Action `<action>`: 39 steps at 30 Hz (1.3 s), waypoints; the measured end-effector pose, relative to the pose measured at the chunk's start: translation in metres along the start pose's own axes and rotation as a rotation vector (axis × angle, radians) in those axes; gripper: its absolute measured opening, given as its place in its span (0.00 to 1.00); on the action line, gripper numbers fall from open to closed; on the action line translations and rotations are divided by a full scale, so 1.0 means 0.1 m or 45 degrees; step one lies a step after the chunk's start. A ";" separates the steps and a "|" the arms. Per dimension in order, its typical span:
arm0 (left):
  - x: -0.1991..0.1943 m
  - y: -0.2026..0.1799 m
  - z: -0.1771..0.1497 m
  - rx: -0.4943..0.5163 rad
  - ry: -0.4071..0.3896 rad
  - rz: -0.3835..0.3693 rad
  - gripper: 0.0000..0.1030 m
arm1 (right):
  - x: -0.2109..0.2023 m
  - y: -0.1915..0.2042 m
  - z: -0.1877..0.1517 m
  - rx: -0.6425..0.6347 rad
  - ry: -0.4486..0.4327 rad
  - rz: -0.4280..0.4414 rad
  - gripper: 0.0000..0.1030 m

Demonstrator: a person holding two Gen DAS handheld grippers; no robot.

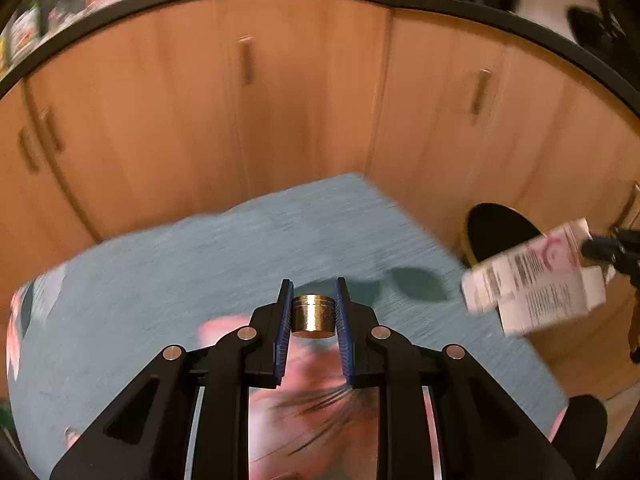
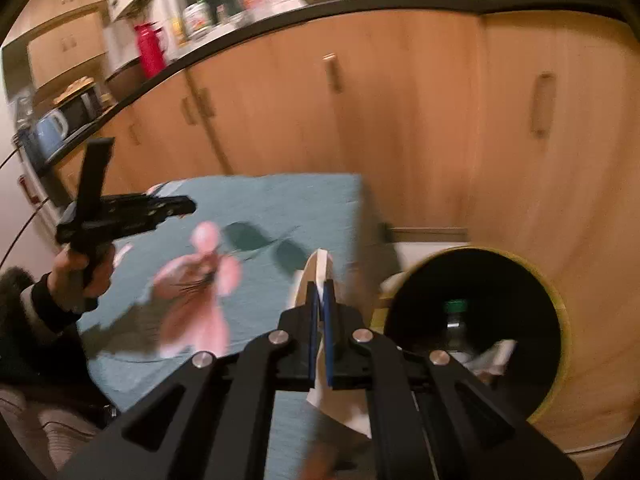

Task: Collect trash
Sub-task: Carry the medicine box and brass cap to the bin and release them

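Left tool [image 1: 313, 312] gripping brass cap [image 1: 313, 316], carton [image 1: 536, 276] print illegible

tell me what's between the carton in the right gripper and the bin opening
Nothing: in the right wrist view, only bare floor separates the white cardboard carton from the black yellow-rimmed bin.

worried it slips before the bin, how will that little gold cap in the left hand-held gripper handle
The gold cap looks like rigid, shiny metal, so probably slick; the left hand-held gripper grips only its sides. Being round, it would likely roll on the blue mat.
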State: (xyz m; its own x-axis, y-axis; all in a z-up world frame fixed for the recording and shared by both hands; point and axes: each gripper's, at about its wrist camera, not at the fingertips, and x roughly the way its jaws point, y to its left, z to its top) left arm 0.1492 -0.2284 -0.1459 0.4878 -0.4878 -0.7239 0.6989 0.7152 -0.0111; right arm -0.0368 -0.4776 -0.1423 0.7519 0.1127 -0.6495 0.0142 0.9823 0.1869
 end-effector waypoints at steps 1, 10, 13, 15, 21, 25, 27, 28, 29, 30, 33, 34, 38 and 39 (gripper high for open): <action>0.04 -0.15 0.06 0.022 -0.004 -0.008 0.18 | -0.04 -0.10 0.01 0.002 -0.004 -0.026 0.04; 0.30 -0.82 0.23 0.144 -0.008 -0.029 0.18 | -0.12 -0.60 -0.04 0.022 -0.007 -0.165 0.04; 0.36 -0.97 0.26 0.173 -0.009 -0.033 0.18 | -0.05 -0.74 -0.07 0.017 0.012 -0.229 0.04; 0.37 -1.05 0.27 0.188 -0.008 -0.036 0.18 | 0.03 -0.81 -0.08 0.025 0.027 -0.247 0.04; 0.45 -1.24 0.25 0.231 0.008 -0.048 0.18 | 0.14 -1.07 -0.26 0.098 0.053 -0.313 0.46; 0.49 -1.29 0.26 0.246 0.014 -0.060 0.19 | 0.02 -0.98 -0.38 0.100 0.025 -0.300 0.49; 0.50 -1.33 0.25 0.254 0.017 -0.065 0.19 | -0.07 -0.91 -0.43 0.108 -0.005 -0.281 0.49; 0.52 -1.37 0.27 0.259 0.020 -0.072 0.19 | -0.15 -0.84 -0.48 0.112 -0.032 -0.275 0.51; 0.55 -1.40 0.29 0.265 0.023 -0.078 0.19 | -0.18 -0.78 -0.50 0.114 -0.049 -0.273 0.54; 0.57 -1.46 0.29 0.280 0.026 -0.084 0.19 | -0.23 -0.74 -0.54 0.115 -0.064 -0.270 0.56; 0.66 -1.64 0.34 0.324 0.036 -0.114 0.19 | -0.36 -0.61 -0.66 0.126 -0.106 -0.264 0.64; 0.71 -1.76 0.37 0.344 0.042 -0.134 0.19 | -0.38 -0.60 -0.69 0.136 -0.112 -0.257 0.65; 0.98 -2.15 0.46 0.388 0.098 -0.223 0.19 | -0.40 -0.65 -0.85 0.186 -0.104 -0.260 0.65; 1.09 -2.27 0.47 0.398 0.118 -0.228 0.20 | -0.39 -0.68 -0.89 0.202 -0.098 -0.259 0.65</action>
State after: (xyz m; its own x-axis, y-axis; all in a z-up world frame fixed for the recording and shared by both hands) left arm 0.0687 -0.4674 -0.1903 0.3039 -0.5341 -0.7889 0.9018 0.4283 0.0574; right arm -0.1261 -0.5353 -0.1950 0.7707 -0.1024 -0.6289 0.2689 0.9471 0.1753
